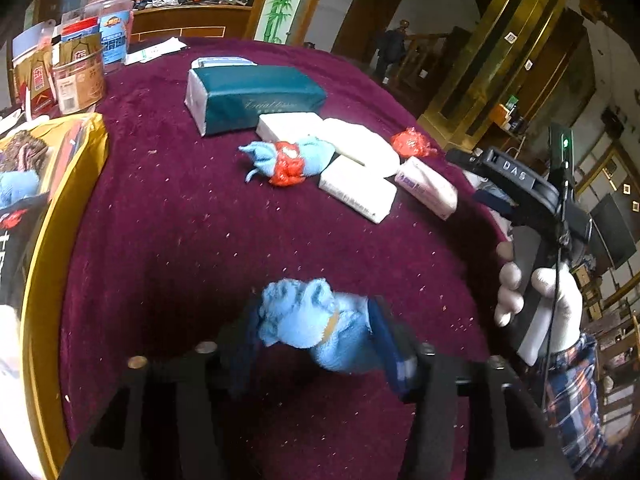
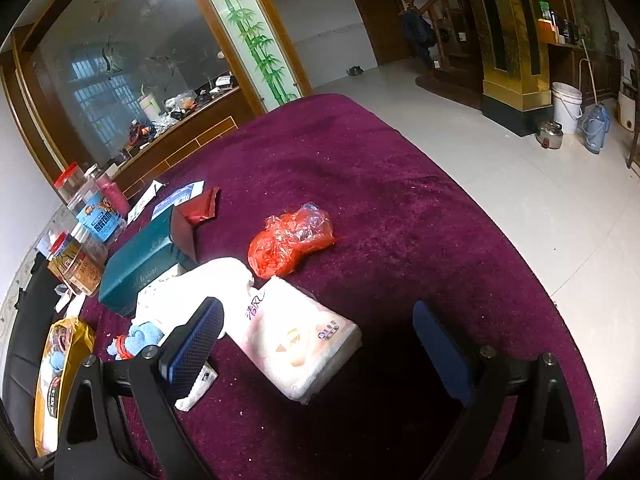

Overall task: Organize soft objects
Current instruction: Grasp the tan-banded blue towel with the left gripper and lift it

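Several soft packs on your maroon tablecloth (image 1: 168, 216): teal tissue pack (image 1: 252, 96) largest, squashy, grab mid-body. Pink tissue pack (image 2: 300, 344) just ahead of your spread right gripper (image 2: 320, 344). Left gripper (image 1: 316, 332) pinching light blue towel bundle (image 1: 312, 320).

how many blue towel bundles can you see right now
3. One blue towel bundle is clamped in the left tongs. A second, wrapped in red plastic, lies mid-table beside the white tissue packs. A third sits in the yellow bag; more may be hidden there.
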